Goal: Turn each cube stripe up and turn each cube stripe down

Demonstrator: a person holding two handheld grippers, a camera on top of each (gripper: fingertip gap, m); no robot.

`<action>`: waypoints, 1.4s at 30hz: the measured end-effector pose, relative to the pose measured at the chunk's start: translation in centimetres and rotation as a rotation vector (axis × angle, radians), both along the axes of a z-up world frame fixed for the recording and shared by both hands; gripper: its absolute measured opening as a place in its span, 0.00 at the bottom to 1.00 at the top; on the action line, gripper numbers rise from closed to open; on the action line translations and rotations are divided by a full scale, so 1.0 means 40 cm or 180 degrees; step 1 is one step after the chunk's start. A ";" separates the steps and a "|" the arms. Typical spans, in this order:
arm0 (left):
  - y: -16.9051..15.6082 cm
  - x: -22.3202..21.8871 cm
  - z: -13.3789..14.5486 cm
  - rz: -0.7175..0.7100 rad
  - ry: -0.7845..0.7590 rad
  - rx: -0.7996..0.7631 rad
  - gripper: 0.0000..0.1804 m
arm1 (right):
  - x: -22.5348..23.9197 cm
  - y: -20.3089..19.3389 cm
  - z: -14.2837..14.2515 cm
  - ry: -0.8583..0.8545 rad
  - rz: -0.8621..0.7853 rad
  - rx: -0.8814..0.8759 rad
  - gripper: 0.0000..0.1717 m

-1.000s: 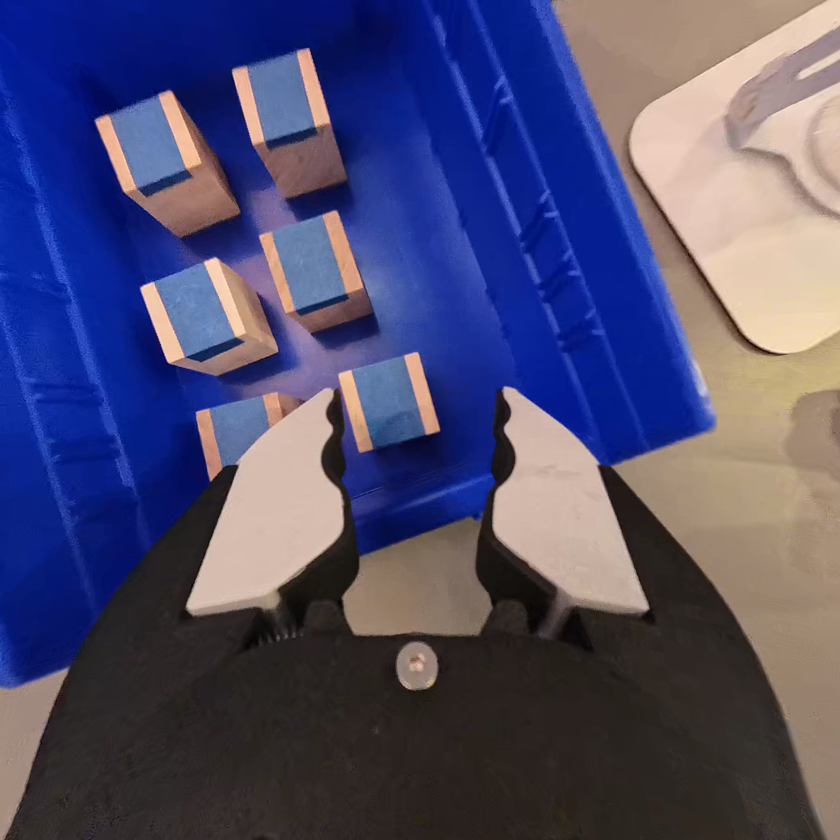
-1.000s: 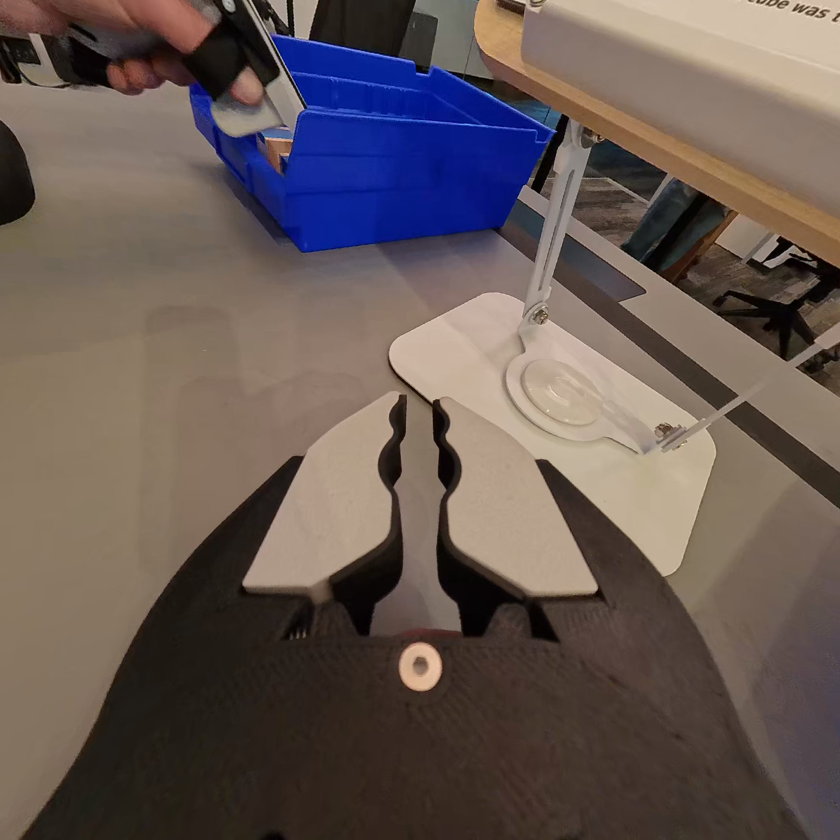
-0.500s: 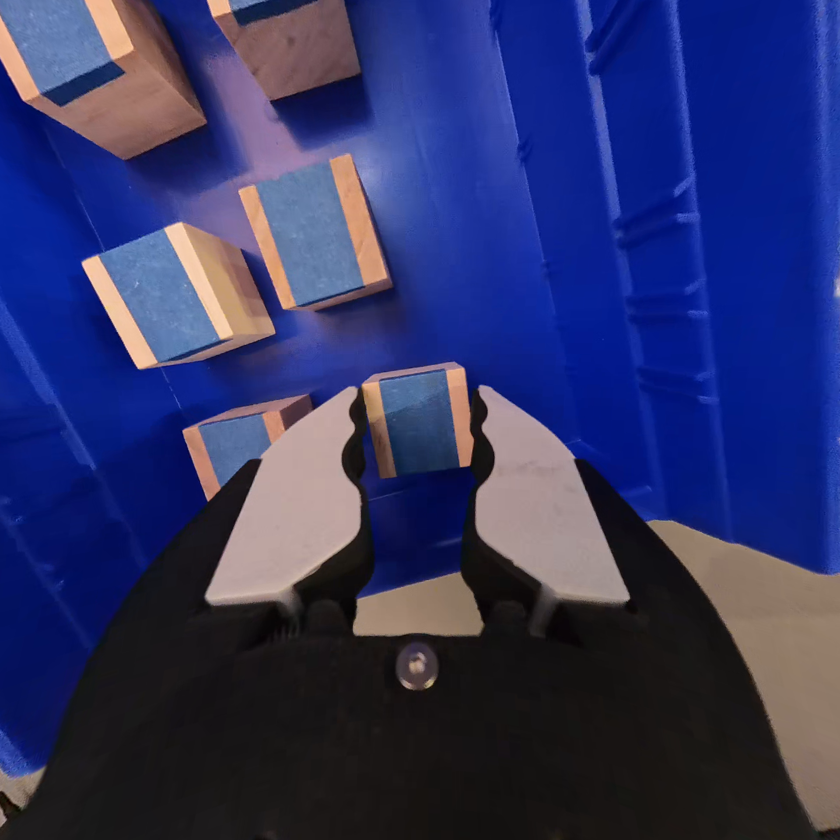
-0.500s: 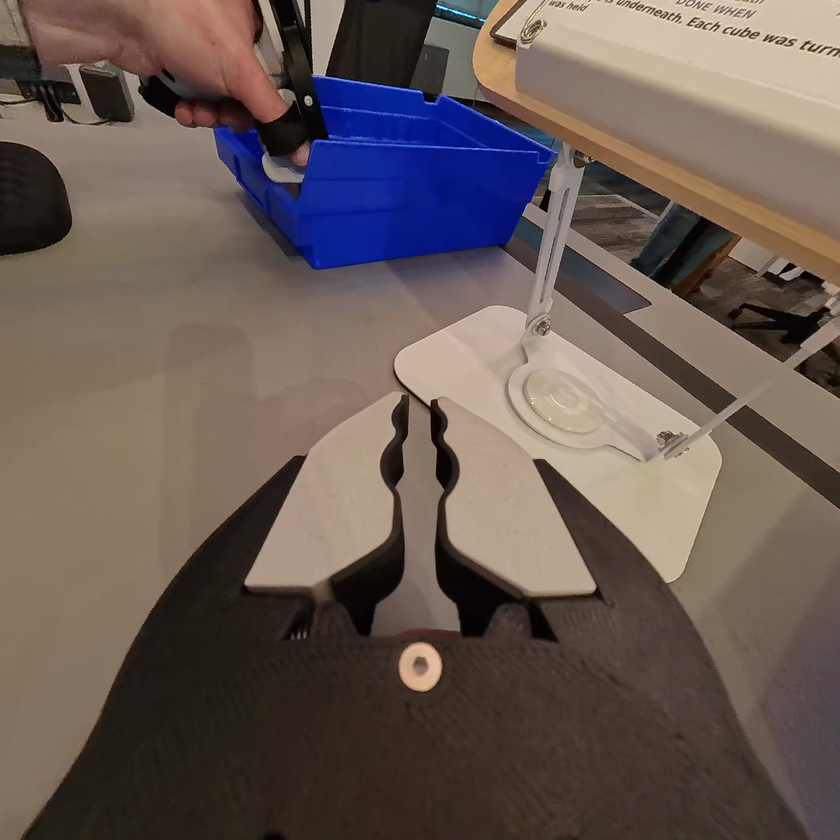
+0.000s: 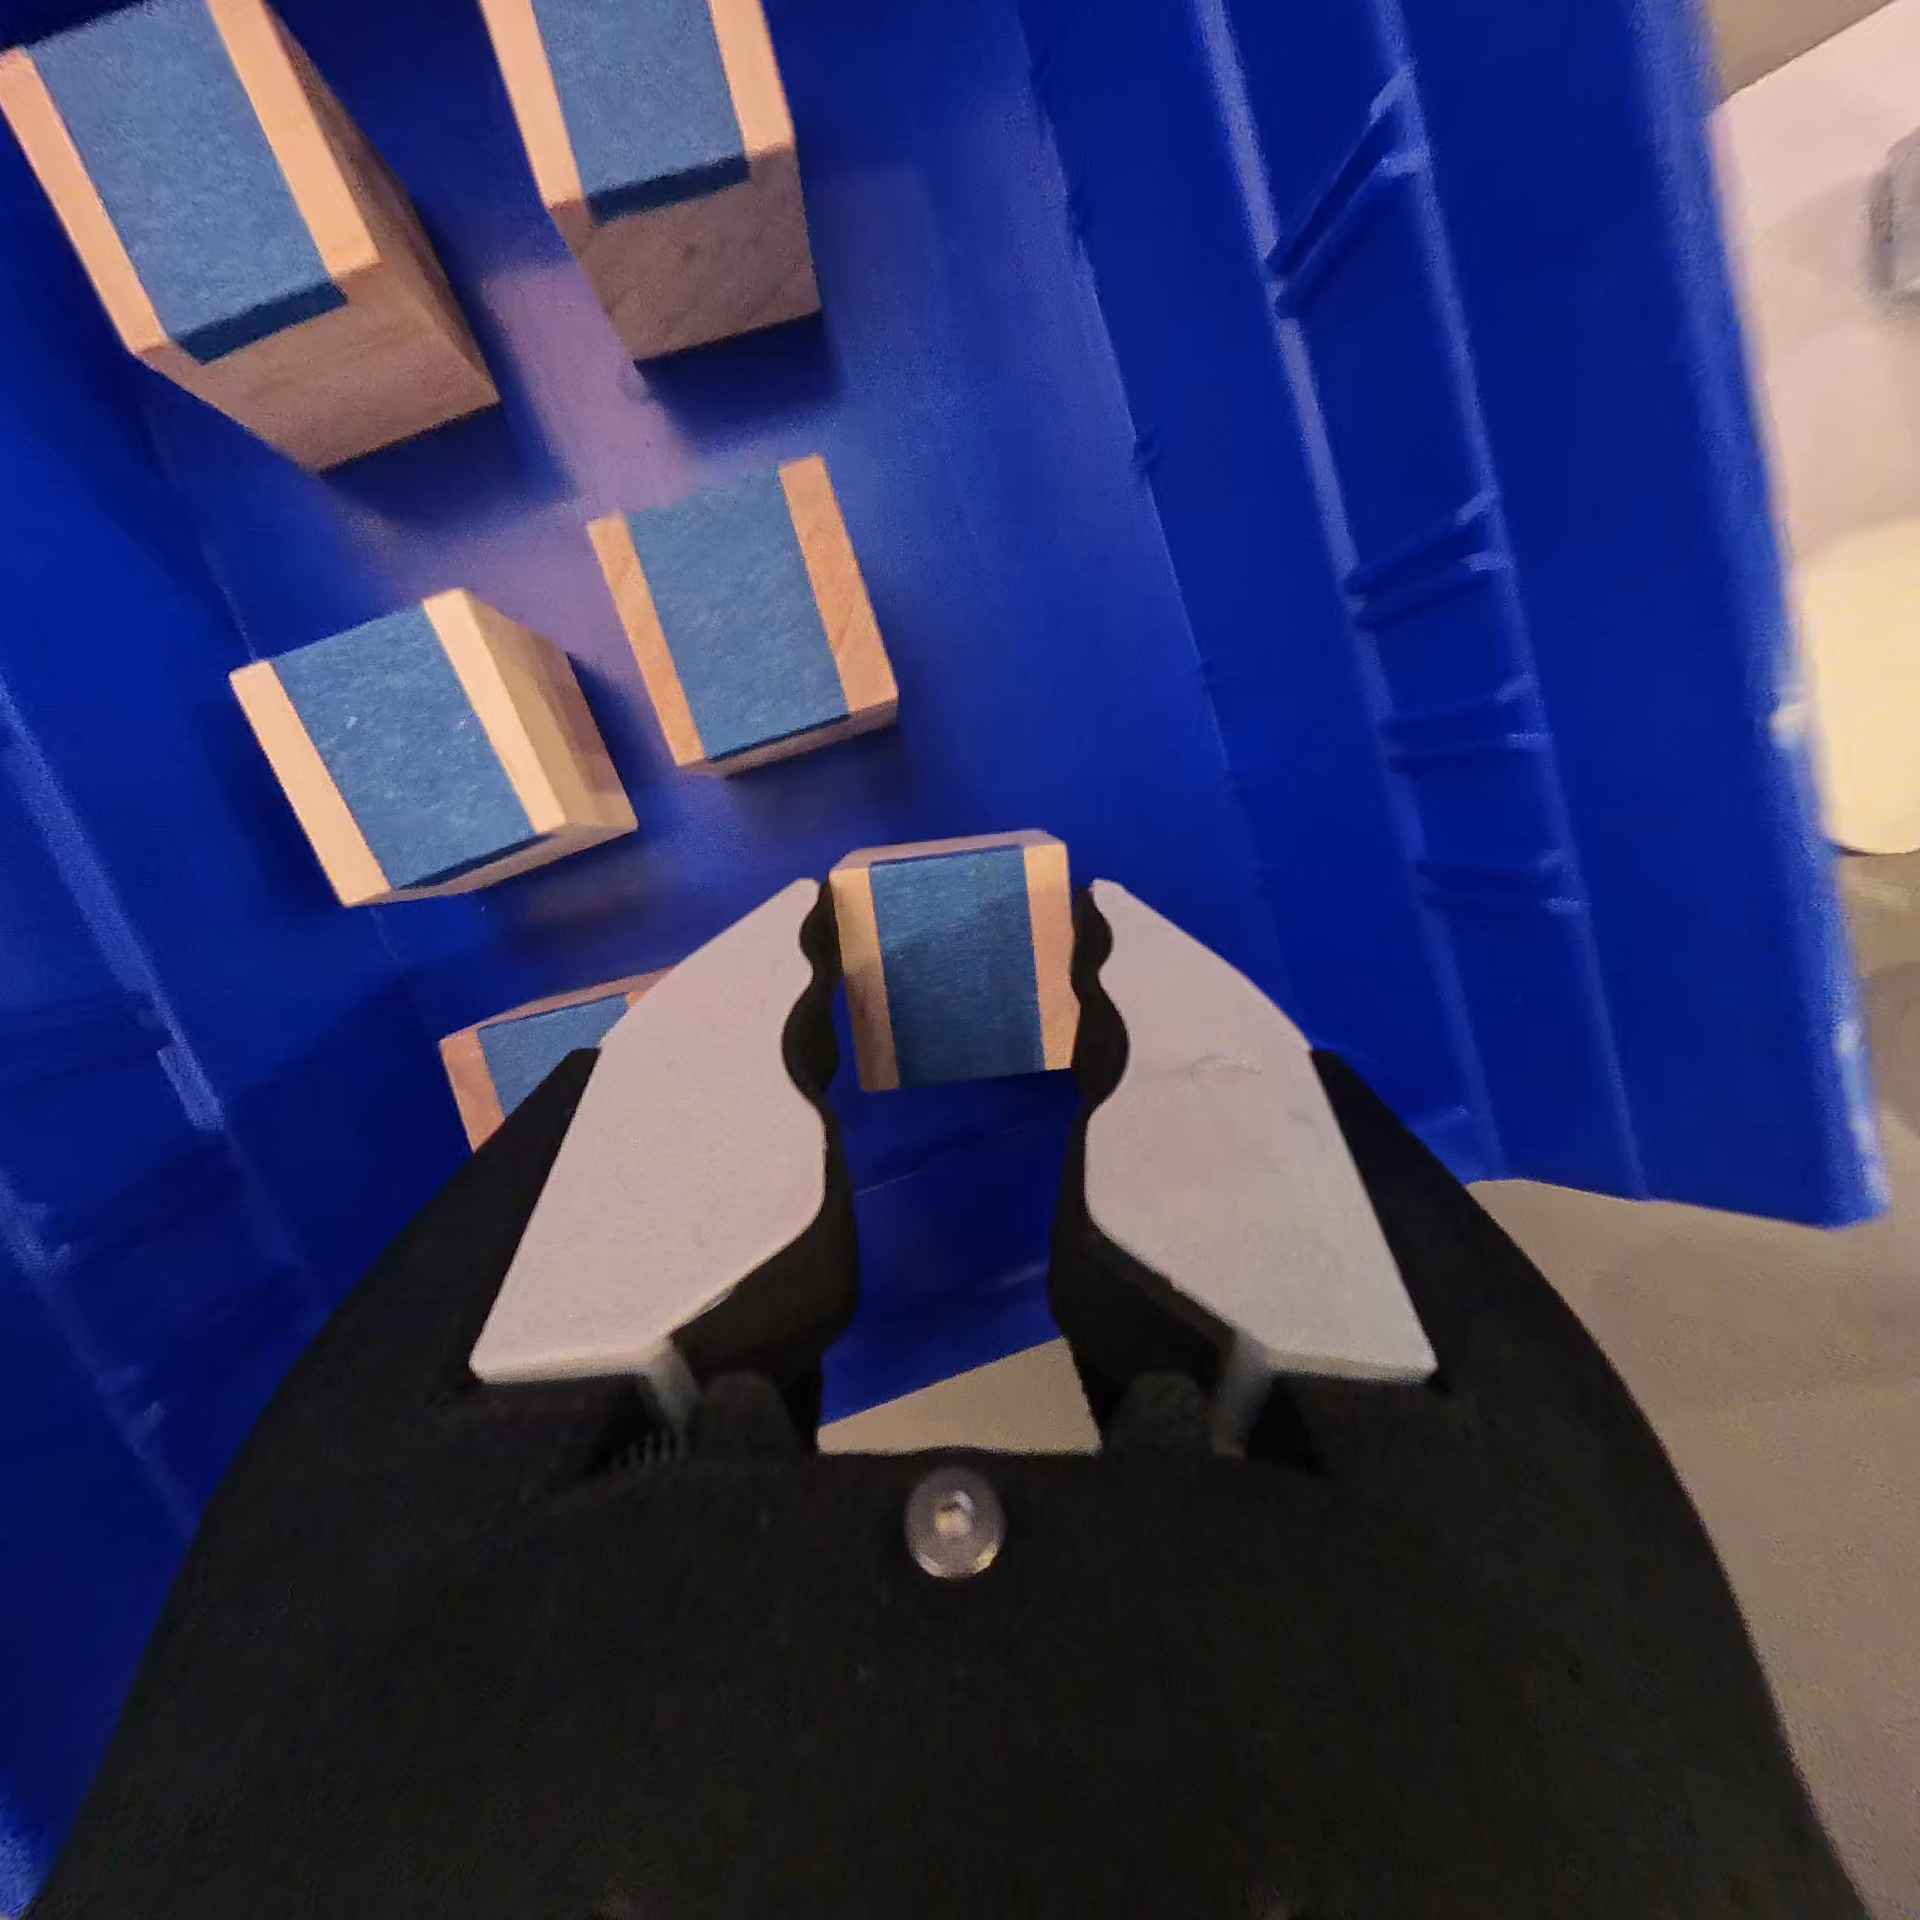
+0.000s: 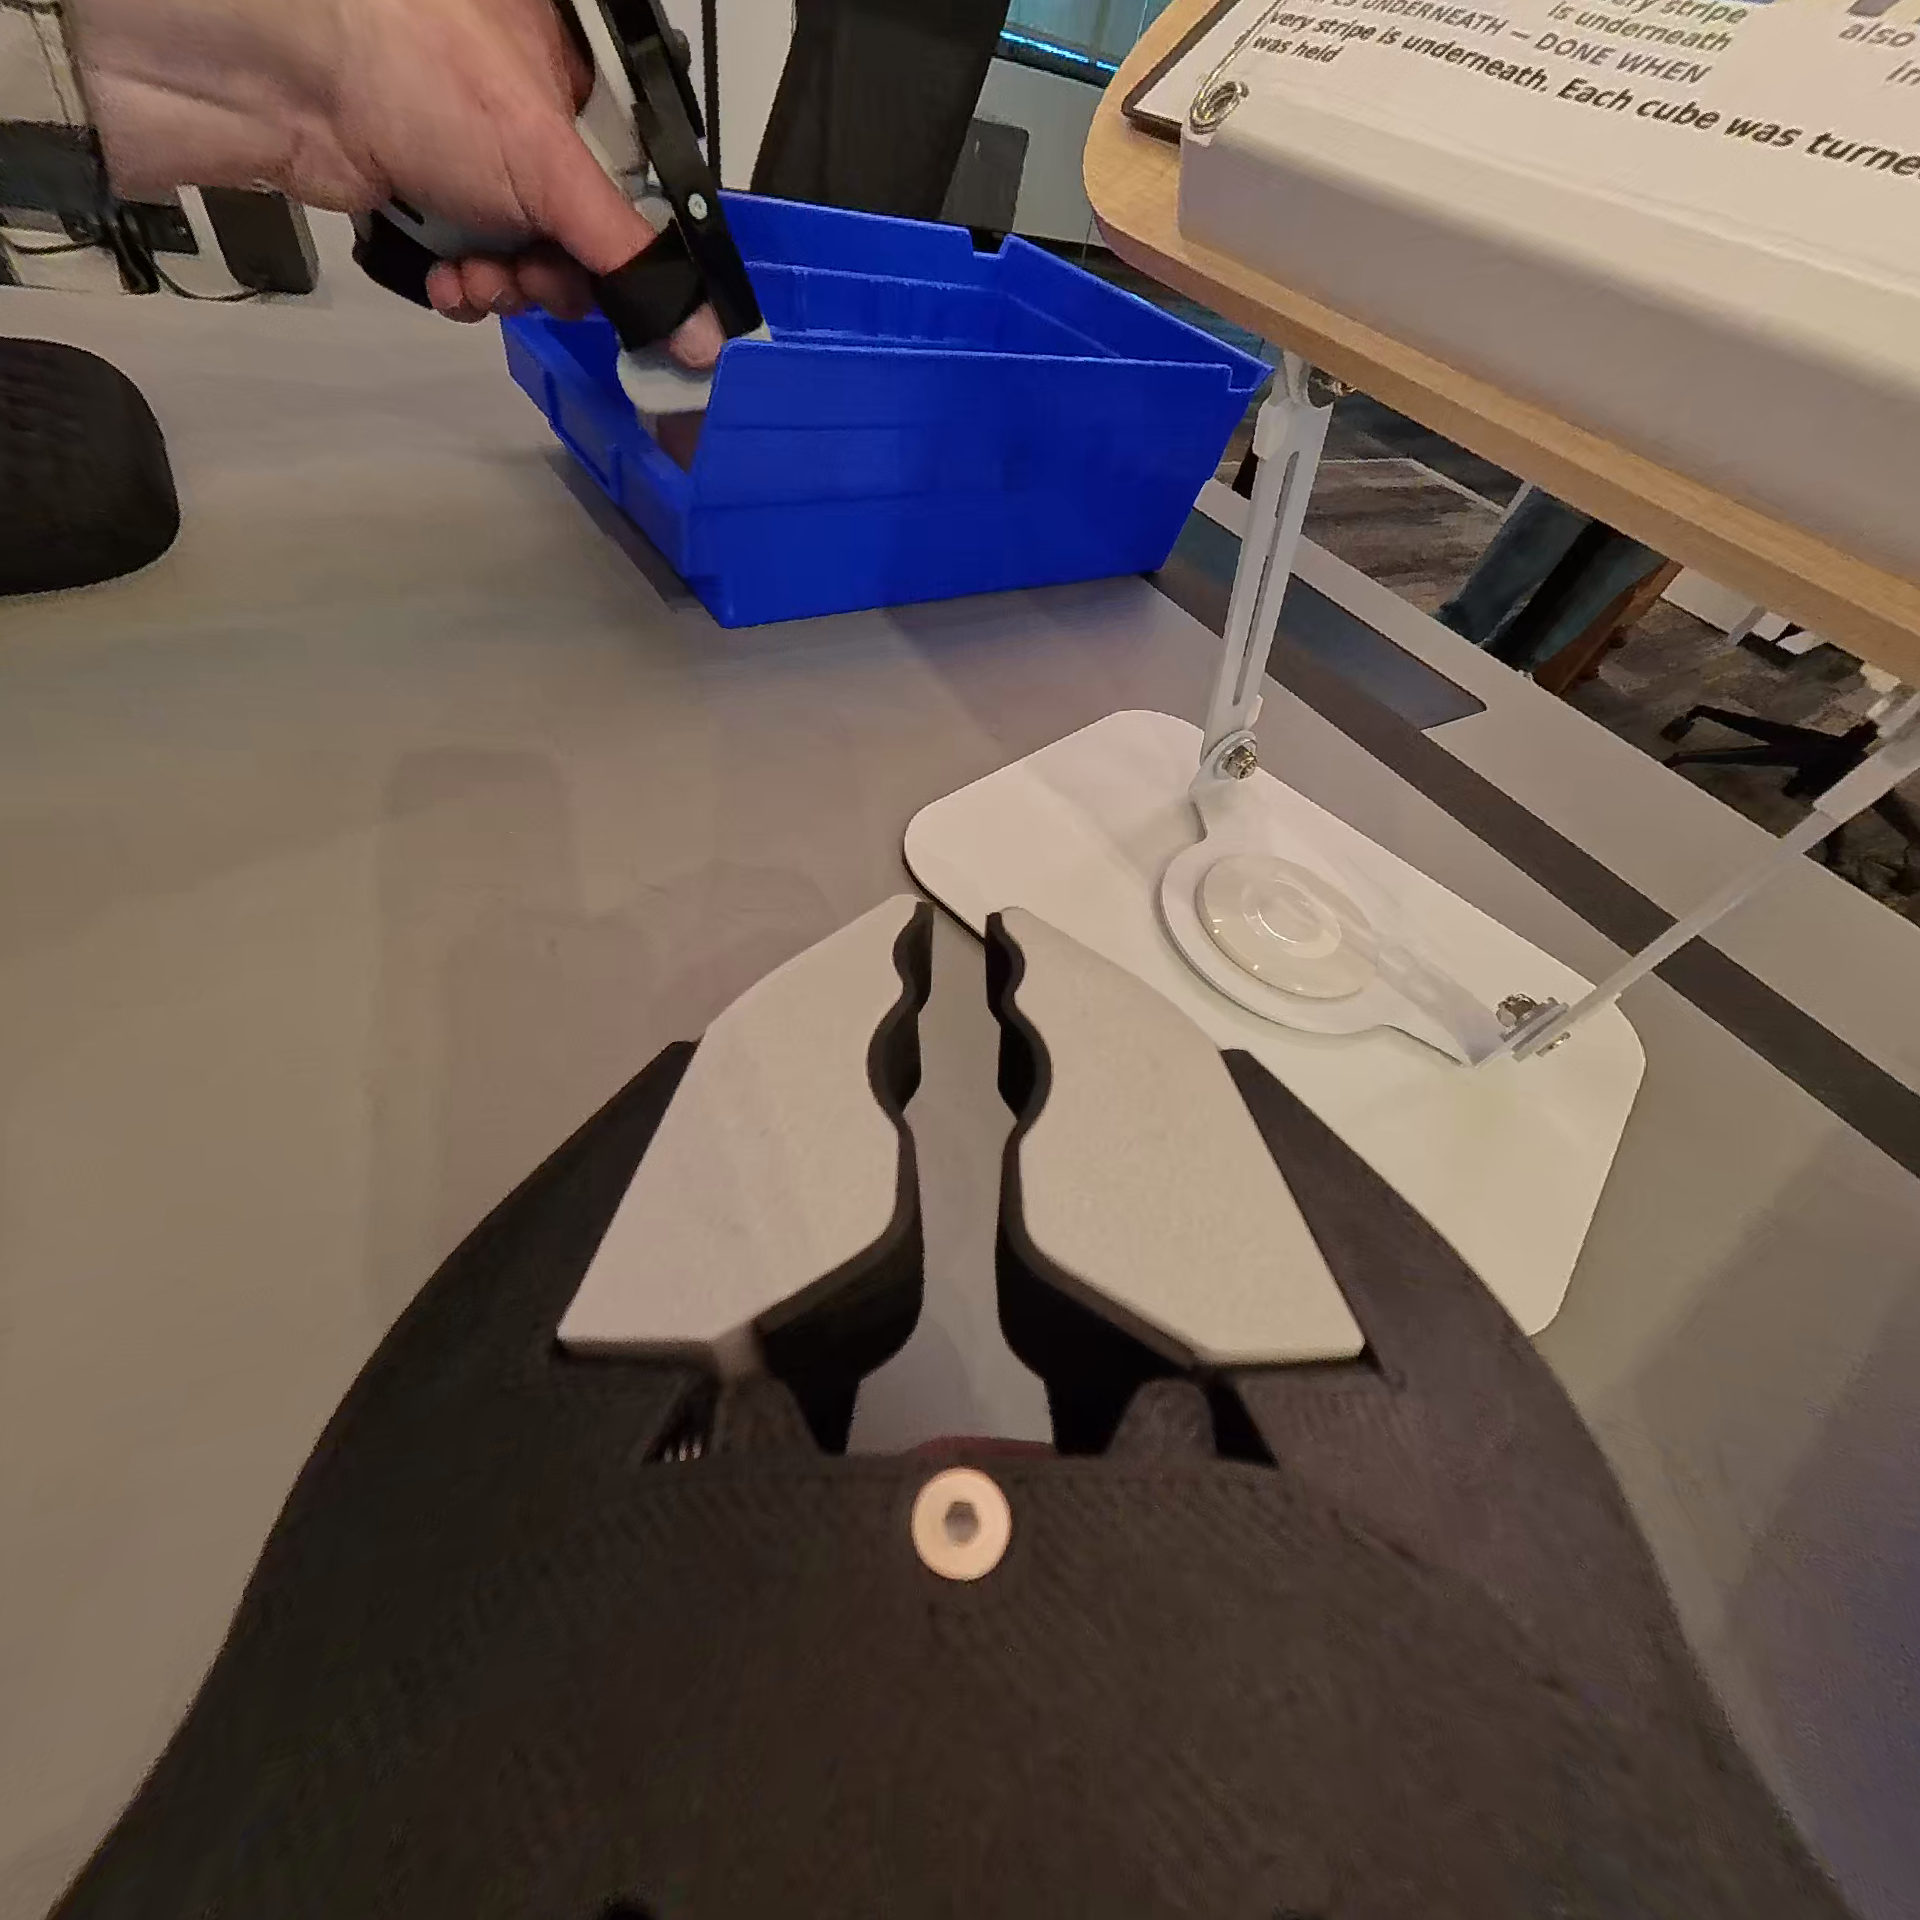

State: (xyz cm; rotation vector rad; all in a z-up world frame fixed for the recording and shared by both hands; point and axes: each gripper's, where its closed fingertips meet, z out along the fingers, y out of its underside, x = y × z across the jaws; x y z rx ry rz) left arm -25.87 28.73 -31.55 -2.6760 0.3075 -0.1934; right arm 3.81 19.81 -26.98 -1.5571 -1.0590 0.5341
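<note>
In the left wrist view, several wooden cubes lie stripe up in the blue bin. My left gripper is shut on the nearest striped cube, both pads pressing its bare wooden sides, blue stripe facing the camera. Other cubes lie beyond it, and one is partly hidden behind my left finger. In the right wrist view, my right gripper hovers over the grey table, its jaws a narrow gap apart and empty. The left gripper shows there dipping into the bin.
A white stand base with a thin upright arm sits just right of my right gripper. A wooden board with a white sheet overhangs at upper right. A black object lies at the far left. A hand holds the left gripper.
My left gripper went down into the bin, closed its jaws on the nearest striped cube and now holds it. My right gripper has barely moved.
</note>
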 end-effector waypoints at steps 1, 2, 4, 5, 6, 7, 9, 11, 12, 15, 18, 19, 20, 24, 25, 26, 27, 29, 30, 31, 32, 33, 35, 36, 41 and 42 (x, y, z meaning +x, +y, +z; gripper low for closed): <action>0.004 0.003 0.015 0.0024 -0.0106 0.0113 0.24 | 0.000 0.000 0.001 0.0015 0.0003 -0.0002 0.06; 0.007 0.002 0.033 0.0053 -0.0197 0.0233 0.24 | 0.001 0.001 0.004 0.0039 -0.0003 -0.0002 0.07; 0.012 0.022 0.088 -0.0017 -0.0507 0.0610 0.24 | 0.005 0.006 0.016 0.0134 -0.0053 0.0002 0.11; 0.006 0.029 0.114 0.0042 -0.0705 0.0723 0.24 | 0.005 0.006 0.026 0.0200 -0.0055 -0.0018 0.15; 0.000 0.037 0.145 0.0055 -0.0906 0.0887 0.24 | 0.002 0.004 0.038 0.0259 -0.0047 -0.0032 0.18; -0.007 0.050 0.183 0.0038 -0.1152 0.1096 0.24 | -0.003 0.001 0.051 0.0305 -0.0031 -0.0023 0.20; -0.035 0.084 0.267 -0.0079 -0.1729 0.1490 0.24 | -0.026 -0.018 0.080 0.0366 0.0131 -0.0050 0.23; -0.076 0.115 0.337 -0.0204 -0.2242 0.1773 0.24 | -0.053 -0.038 0.125 0.0477 0.0319 -0.0106 0.24; -0.102 0.137 0.379 -0.0336 -0.2571 0.1958 0.24 | -0.066 -0.047 0.156 0.0568 0.0421 -0.0160 0.25; -0.182 0.209 0.485 -0.0773 -0.3310 0.2474 0.24 | -0.108 -0.067 0.267 0.0961 0.0714 -0.0487 0.27; -0.260 0.296 0.558 -0.1207 -0.3922 0.2819 0.23 | -0.165 -0.086 0.355 0.1258 0.1009 -0.0859 0.34; -0.275 0.325 0.567 -0.1298 -0.4025 0.2866 0.23 | -0.187 -0.097 0.378 0.1340 0.1132 -0.0977 0.35; -0.289 0.355 0.573 -0.1410 -0.4099 0.2897 0.23 | -0.206 -0.103 0.393 0.1388 0.1203 -0.1091 0.37; -0.338 0.456 0.588 -0.1829 -0.4395 0.2923 0.23 | -0.250 -0.103 0.410 0.1364 0.1210 -0.1232 0.41; -0.346 0.475 0.590 -0.1894 -0.4447 0.2916 0.24 | -0.255 -0.109 0.414 0.1382 0.1257 -0.1250 0.39; -0.346 0.488 0.587 -0.1887 -0.4448 0.2906 0.24 | -0.256 -0.119 0.423 0.1430 0.1330 -0.1246 0.33; -0.347 0.499 0.585 -0.1906 -0.4477 0.2882 0.24 | -0.253 -0.129 0.432 0.1479 0.1404 -0.1210 0.27; -0.348 0.510 0.583 -0.1937 -0.4552 0.2861 0.23 | -0.242 -0.133 0.436 0.1482 0.1391 -0.1184 0.27; -0.349 0.518 0.581 -0.1958 -0.4559 0.2853 0.23 | -0.234 -0.134 0.436 0.1486 0.1383 -0.1189 0.27; -0.350 0.527 0.580 -0.1979 -0.4558 0.2839 0.24 | -0.225 -0.134 0.437 0.1475 0.1367 -0.1186 0.27; -0.351 0.538 0.580 -0.2001 -0.4564 0.2835 0.23 | -0.213 -0.136 0.437 0.1446 0.1352 -0.1181 0.27; -0.351 0.552 0.579 -0.2026 -0.4539 0.2829 0.23 | -0.199 -0.136 0.439 0.1402 0.1316 -0.1174 0.27; -0.346 0.576 0.576 -0.2034 -0.4431 0.2783 0.23 | -0.145 -0.125 0.447 0.1209 0.1160 -0.1067 0.27; -0.345 0.573 0.583 -0.2017 -0.4415 0.2849 0.23 | -0.098 -0.107 0.458 0.1119 0.1024 -0.0987 0.27; -0.308 0.528 0.549 -0.1779 -0.3448 0.3187 0.09 | 0.300 0.144 0.505 0.0568 -0.0440 -0.0647 0.27; -0.296 0.514 0.539 -0.1677 -0.3300 0.3229 0.05 | 0.385 0.206 0.490 0.0391 -0.0741 -0.0702 0.27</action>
